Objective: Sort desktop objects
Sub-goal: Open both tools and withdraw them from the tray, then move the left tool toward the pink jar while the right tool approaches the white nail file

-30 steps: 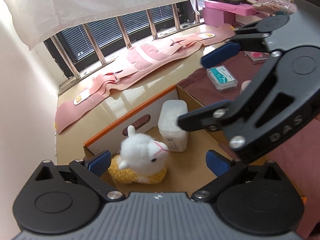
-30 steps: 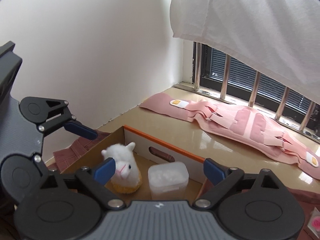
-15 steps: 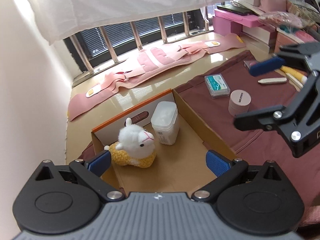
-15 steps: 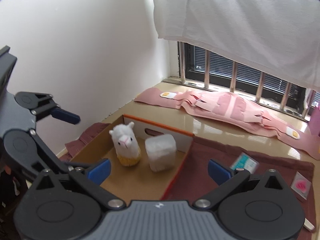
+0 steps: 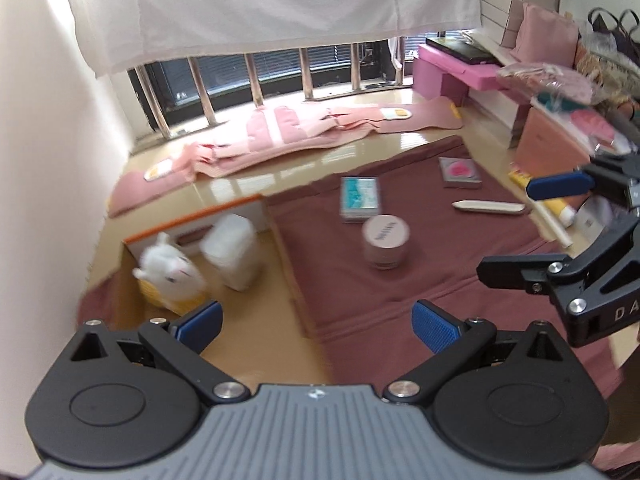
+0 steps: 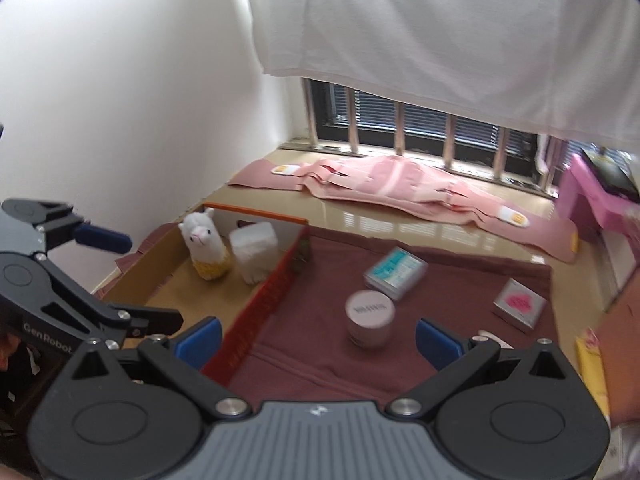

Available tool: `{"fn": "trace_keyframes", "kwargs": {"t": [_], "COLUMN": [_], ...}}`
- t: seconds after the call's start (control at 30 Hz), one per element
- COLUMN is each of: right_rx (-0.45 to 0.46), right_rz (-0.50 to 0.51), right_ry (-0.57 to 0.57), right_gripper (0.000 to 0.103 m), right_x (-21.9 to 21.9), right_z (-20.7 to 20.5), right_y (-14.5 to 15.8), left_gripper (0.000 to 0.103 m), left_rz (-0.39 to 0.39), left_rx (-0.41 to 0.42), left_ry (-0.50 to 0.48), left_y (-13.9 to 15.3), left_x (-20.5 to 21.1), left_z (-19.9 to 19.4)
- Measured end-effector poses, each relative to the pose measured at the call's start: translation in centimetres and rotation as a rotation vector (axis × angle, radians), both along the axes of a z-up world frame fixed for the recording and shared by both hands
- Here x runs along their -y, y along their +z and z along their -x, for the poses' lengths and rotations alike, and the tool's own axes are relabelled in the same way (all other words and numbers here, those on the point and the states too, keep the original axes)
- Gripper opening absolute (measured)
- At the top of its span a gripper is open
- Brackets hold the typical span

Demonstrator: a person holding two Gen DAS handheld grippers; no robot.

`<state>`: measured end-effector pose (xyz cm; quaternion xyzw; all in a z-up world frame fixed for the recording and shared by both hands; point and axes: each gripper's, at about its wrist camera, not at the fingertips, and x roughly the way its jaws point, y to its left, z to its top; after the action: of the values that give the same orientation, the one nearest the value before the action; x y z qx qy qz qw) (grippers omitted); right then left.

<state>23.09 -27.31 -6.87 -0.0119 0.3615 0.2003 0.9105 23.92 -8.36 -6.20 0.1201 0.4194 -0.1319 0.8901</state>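
Both grippers are spread wide and holding nothing: right gripper [image 6: 318,340], left gripper [image 5: 318,322]. Just ahead of the right one sits the round jar [image 6: 369,318], then a teal box [image 6: 395,273] and pink box [image 6: 519,305] on the mat. Off to its left, the cardboard box [image 6: 256,304] already holds the alpaca [image 6: 206,243] and white tub [image 6: 254,252]. Partly sorted, I'd say.

A lived-in room of a home, by the look of it: barred window [image 6: 424,136] half covered by a white curtain [image 6: 440,32], glossy beige sill-like ledge [image 5: 256,184] strewn with pink padded fabric [image 6: 384,188], maroon cloth [image 6: 400,320] spread out, pink boxes [image 5: 456,68], bags and packets [image 5: 580,80] piled at the side.
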Motion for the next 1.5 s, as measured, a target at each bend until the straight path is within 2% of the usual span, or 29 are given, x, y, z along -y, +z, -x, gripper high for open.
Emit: {"fn": "trace_keyframes", "kwargs": {"t": [0.3,0.6,1.1,1.5], "right_rx": [-0.042,-0.056,-0.107,-0.138], "right_rz": [0.009,-0.009,-0.02,-0.019], "right_ry": [-0.115,-0.196,-0.247,-0.25], "right_gripper": [0.103,0.103,0.103,0.103], "right_x": [6.4,9.9,12.0,12.7], "right_z": [2.6,4.9,6.2,5.5], "right_y": [-0.3,-0.8,-2.2,-4.0], "left_gripper": [0.103,0.103,0.103,0.103], "left_rz": [0.039,0.083,0.094,0.07], "left_rx": [-0.041,-0.054,-0.131,-0.157], "left_ry": [0.035,0.122,0.215,0.237], "left_y": [-1.2,-1.7,-3.8,-4.9], "left_x": [6.0,8.5,9.4,9.8], "left_z": [2.2,3.2,3.9,3.2]}}
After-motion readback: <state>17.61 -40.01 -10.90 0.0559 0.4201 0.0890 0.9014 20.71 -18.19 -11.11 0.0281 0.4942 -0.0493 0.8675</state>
